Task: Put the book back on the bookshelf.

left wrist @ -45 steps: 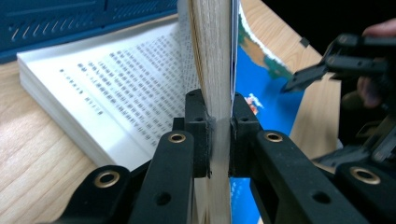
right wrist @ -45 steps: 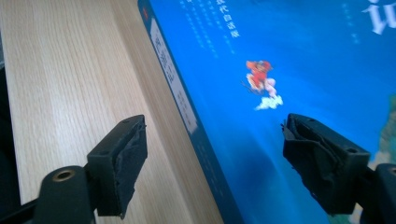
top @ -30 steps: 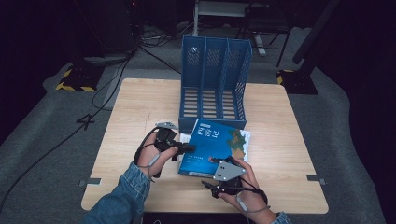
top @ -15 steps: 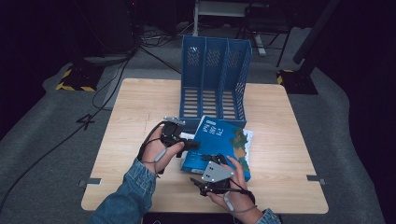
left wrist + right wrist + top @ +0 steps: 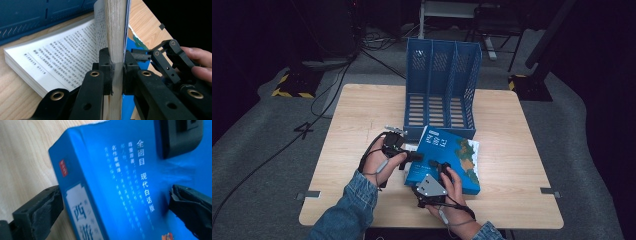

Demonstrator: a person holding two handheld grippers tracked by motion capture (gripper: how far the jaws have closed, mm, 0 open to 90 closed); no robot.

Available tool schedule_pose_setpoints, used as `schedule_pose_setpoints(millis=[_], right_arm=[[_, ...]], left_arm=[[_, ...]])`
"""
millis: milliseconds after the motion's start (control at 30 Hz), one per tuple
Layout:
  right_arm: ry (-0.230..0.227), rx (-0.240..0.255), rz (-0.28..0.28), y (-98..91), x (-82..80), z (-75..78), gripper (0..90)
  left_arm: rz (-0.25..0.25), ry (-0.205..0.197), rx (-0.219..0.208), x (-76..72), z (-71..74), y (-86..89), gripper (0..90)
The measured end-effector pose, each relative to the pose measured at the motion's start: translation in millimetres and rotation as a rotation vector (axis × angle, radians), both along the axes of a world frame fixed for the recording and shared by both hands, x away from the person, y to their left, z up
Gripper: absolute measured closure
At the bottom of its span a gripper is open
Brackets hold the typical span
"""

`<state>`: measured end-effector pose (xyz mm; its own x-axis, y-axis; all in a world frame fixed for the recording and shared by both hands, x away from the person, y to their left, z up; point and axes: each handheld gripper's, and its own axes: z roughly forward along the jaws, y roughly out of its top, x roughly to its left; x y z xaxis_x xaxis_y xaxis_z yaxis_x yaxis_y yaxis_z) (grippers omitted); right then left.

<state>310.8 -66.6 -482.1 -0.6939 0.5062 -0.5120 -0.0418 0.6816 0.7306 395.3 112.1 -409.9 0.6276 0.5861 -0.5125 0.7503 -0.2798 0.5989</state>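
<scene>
A thick blue book (image 5: 452,155) lies in front of the rack, with its cover and a wad of pages (image 5: 115,30) raised on edge. My left gripper (image 5: 414,156) is shut on that wad (image 5: 117,72), above a printed page (image 5: 62,62) lying flat. My right gripper (image 5: 439,167) is at the book's near left corner. Its jaws have just been opening and now stand wide (image 5: 115,207). The book's spine and cover (image 5: 112,182) lie between them, one fingertip (image 5: 37,212) beside the spine, the other (image 5: 190,207) over the cover.
A blue three-slot file rack (image 5: 442,85) stands upright just behind the book, its slots facing me. The wooden table (image 5: 362,115) has bare room left and right of the book. Cables run over the dark floor beyond the table.
My right hand has slid left along the book's near edge and its jaws have spread. The book's left side stands a little higher. The left hand has barely moved.
</scene>
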Motion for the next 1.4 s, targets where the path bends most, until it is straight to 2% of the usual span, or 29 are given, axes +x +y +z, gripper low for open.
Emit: schedule_pose_setpoints(millis=[67, 267, 367, 467, 500, 633, 733, 800, 867, 1067, 1300, 1400], right_arm=[[-0.008, -0.016, -0.001, 2.1, 1.0, -1.8, 0.0], [-0.093, -0.161, -0.046, 12.4, -0.5, -7.4, 0.0], [-0.108, -0.183, -0.060, 12.1, 3.7, -8.7, 0.0], [-0.104, -0.176, -0.083, 8.5, 9.0, -10.0, 0.0], [-0.104, -0.186, -0.073, 7.5, 10.3, -10.7, 0.0], [-0.084, -0.170, -0.060, 6.4, 11.6, -13.2, 0.0], [-0.053, -0.206, -0.035, 5.9, 16.2, -15.0, 0.2], [-0.020, -0.223, -0.036, 5.5, 19.4, -16.8, 1.7], [-0.011, -0.220, -0.029, 4.3, 20.3, -16.5, 2.2], [-0.001, -0.225, -0.018, 2.4, 19.9, -15.8, 8.1], [-0.021, -0.317, 0.005, 6.0, 12.9, -11.9, 21.5], [-0.054, -0.373, 0.016, 9.0, 8.6, -8.4, 28.2]], left_arm=[[0.004, 0.015, -0.011, 0.9, -2.7, 1.5, 81.7], [0.012, 0.016, -0.010, -0.5, -3.3, 1.3, 81.6], [0.015, 0.031, -0.023, -0.3, -6.1, 1.8, 81.5], [0.018, 0.038, -0.015, -0.4, -7.9, 0.4, 81.3], [0.018, 0.038, -0.015, -0.4, -7.9, 0.4, 81.3], [0.018, 0.050, 0.001, 1.3, -12.0, 0.6, 81.2], [0.020, 0.055, 0.037, 2.2, -16.3, 0.2, 81.1], [0.026, 0.060, 0.041, 2.7, -18.6, -0.1, 80.9], [0.026, 0.064, 0.034, 3.3, -19.0, -0.2, 80.6], [0.031, 0.062, 0.054, 3.3, -20.5, -1.6, 79.3], [0.039, 0.081, 0.048, 7.7, -26.5, 2.9, 76.7], [0.045, 0.090, 0.027, 8.6, -27.4, 4.6, 75.7]])
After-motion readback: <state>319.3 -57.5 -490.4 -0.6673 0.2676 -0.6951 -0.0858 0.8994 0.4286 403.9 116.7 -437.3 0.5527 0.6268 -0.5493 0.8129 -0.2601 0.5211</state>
